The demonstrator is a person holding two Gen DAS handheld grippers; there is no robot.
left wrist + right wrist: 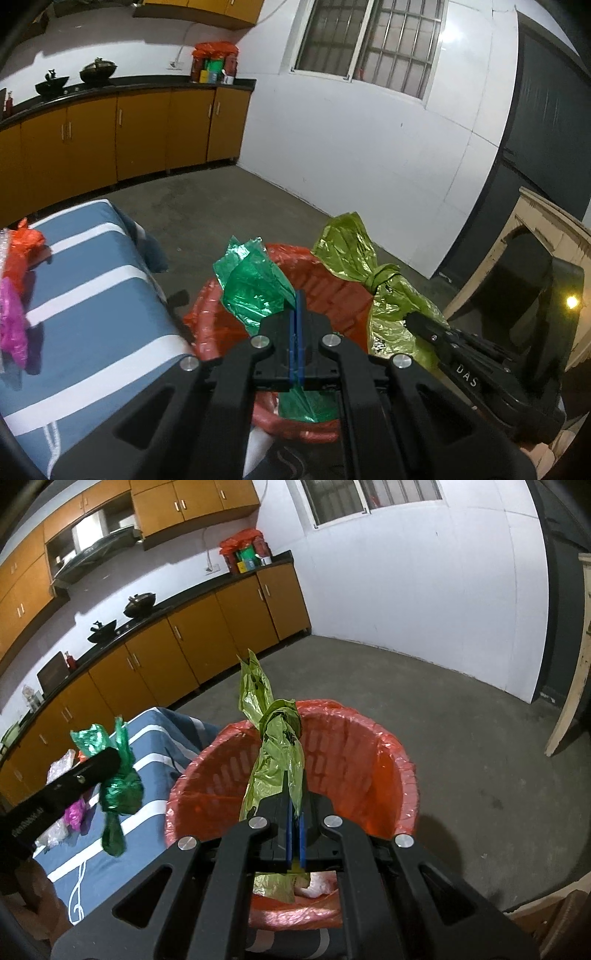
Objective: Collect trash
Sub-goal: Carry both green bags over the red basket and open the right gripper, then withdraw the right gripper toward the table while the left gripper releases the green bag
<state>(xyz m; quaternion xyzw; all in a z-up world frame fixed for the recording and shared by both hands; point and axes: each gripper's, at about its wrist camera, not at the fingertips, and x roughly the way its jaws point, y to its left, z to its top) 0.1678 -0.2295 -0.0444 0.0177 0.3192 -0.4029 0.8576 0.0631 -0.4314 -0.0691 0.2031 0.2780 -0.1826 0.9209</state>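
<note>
Trash in both grippers, at red-lined bin (388, 760). Left gripper (297, 295): jaws clamped on crumpled green bag (251, 280), held near bin's left rim, beside blue striped tabletop (92, 295). Right gripper (295, 794): jaws clamped on knotted yellow-green bag (275, 746), held above bin opening, knot uppermost. Pale scrap (319, 884) already inside bin. Remaining on tabletop: magenta wrapper (13, 325), orange-red bag (24, 247), clear plastic (61, 766). Concrete floor (480, 720) around bin.

Two tongs (297, 306), two knotted bags (251, 280), one bin (369, 746)
</note>
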